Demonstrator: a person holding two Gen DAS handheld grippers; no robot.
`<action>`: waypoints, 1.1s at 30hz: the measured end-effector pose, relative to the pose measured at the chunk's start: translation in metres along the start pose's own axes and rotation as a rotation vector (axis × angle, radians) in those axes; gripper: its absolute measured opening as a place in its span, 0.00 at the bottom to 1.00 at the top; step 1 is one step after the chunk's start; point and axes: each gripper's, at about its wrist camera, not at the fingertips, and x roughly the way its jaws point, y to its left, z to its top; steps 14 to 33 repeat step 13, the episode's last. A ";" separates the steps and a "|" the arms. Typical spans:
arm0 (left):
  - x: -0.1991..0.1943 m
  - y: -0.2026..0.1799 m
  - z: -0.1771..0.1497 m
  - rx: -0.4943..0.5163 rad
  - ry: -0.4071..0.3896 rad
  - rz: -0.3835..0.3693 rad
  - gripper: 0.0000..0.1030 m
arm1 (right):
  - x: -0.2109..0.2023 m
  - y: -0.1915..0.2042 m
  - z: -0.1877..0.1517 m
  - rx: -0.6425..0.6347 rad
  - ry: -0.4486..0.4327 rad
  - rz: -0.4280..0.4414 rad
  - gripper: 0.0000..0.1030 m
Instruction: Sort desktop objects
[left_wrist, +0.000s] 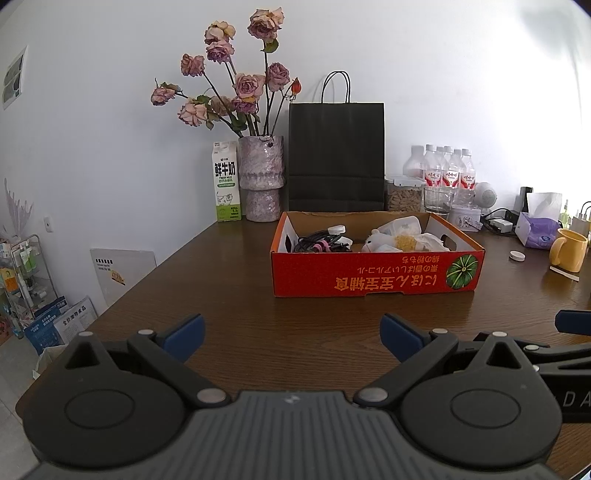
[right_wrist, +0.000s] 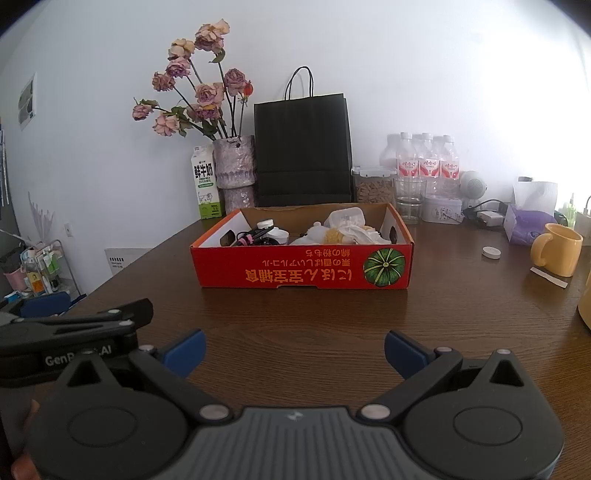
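Note:
A red cardboard box (left_wrist: 376, 275) (right_wrist: 301, 267) with a pumpkin print stands in the middle of the dark wooden table (left_wrist: 240, 332). Inside it lie black cables (left_wrist: 321, 242) (right_wrist: 255, 236), a white plush toy (left_wrist: 380, 242), white containers and crumpled paper. My left gripper (left_wrist: 291, 336) hovers open over the near table, empty, short of the box. My right gripper (right_wrist: 294, 352) is open and empty too, beside the left one, whose body shows at the left of the right wrist view. A small white cap (left_wrist: 517, 256) (right_wrist: 491, 253) and a yellow mug (left_wrist: 567, 249) (right_wrist: 556, 254) sit to the right.
Along the wall stand a milk carton (left_wrist: 226, 181), a vase of dried roses (left_wrist: 261, 177), a black paper bag (left_wrist: 336, 155), water bottles (left_wrist: 448, 173), a glass (right_wrist: 409, 199), a jar, a tin and a tissue pack (left_wrist: 535, 230). The table's left edge drops to floor clutter.

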 end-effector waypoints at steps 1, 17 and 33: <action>0.000 0.000 0.000 -0.001 0.000 -0.001 1.00 | 0.000 0.000 0.000 0.000 0.000 0.001 1.00; 0.002 0.002 0.002 -0.008 0.008 -0.011 1.00 | 0.001 -0.001 0.001 0.002 0.001 -0.003 1.00; 0.002 0.002 0.002 -0.008 0.008 -0.011 1.00 | 0.001 -0.001 0.001 0.002 0.001 -0.003 1.00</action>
